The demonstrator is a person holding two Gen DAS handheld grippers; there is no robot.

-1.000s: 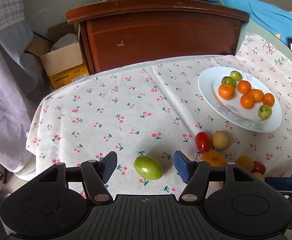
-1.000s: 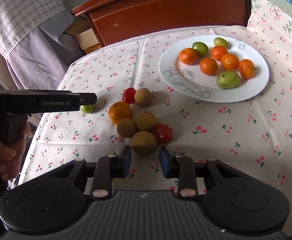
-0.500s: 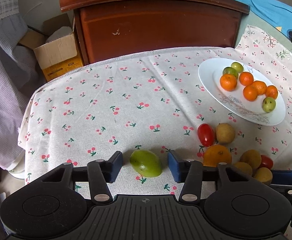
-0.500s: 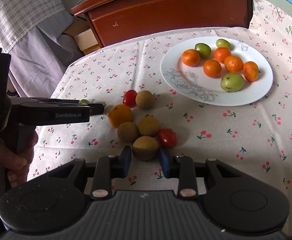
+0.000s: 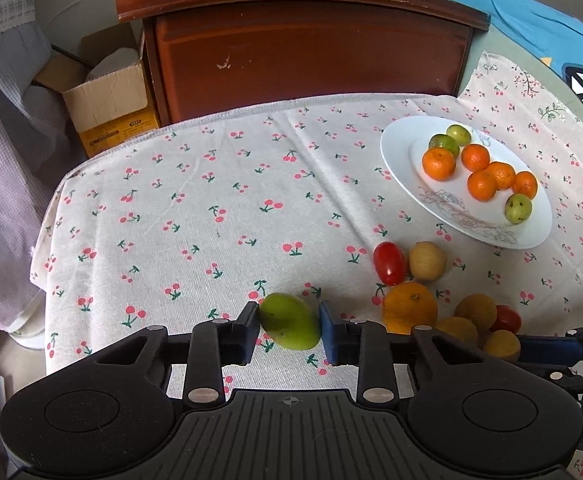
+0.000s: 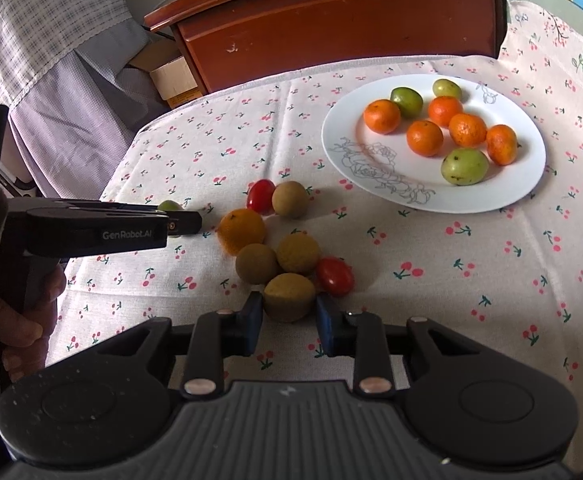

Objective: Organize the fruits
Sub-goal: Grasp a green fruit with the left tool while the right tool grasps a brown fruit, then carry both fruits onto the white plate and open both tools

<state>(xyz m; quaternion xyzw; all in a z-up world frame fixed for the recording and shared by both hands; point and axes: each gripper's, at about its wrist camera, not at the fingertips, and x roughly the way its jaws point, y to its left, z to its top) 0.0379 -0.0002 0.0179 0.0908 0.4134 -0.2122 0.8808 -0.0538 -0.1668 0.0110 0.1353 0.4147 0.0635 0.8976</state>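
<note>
My left gripper [image 5: 289, 326] is shut on a green fruit [image 5: 290, 321], its pads touching both sides, just above the cherry-print cloth. My right gripper [image 6: 289, 312] is shut on a brown round fruit [image 6: 289, 297] at the near edge of a loose pile: an orange [image 6: 241, 231], two red tomatoes [image 6: 334, 276] and other brown fruits [image 6: 298, 252]. A white plate [image 6: 503, 196] at the right holds several oranges [image 6: 424, 137] and green fruits [image 6: 464, 166]. The left gripper [image 6: 179, 224] also shows in the right wrist view, left of the pile.
A brown wooden cabinet [image 5: 311, 52] stands behind the table. An open cardboard box [image 5: 109, 108] sits on the floor at the back left. Checked cloth [image 6: 39, 28] hangs at the left. The table's left edge [image 5: 47, 240] drops off near my left gripper.
Both grippers moved forward and closed: the left one's fingers narrowed onto the green fruit, the right one's onto the nearest brown fruit.
</note>
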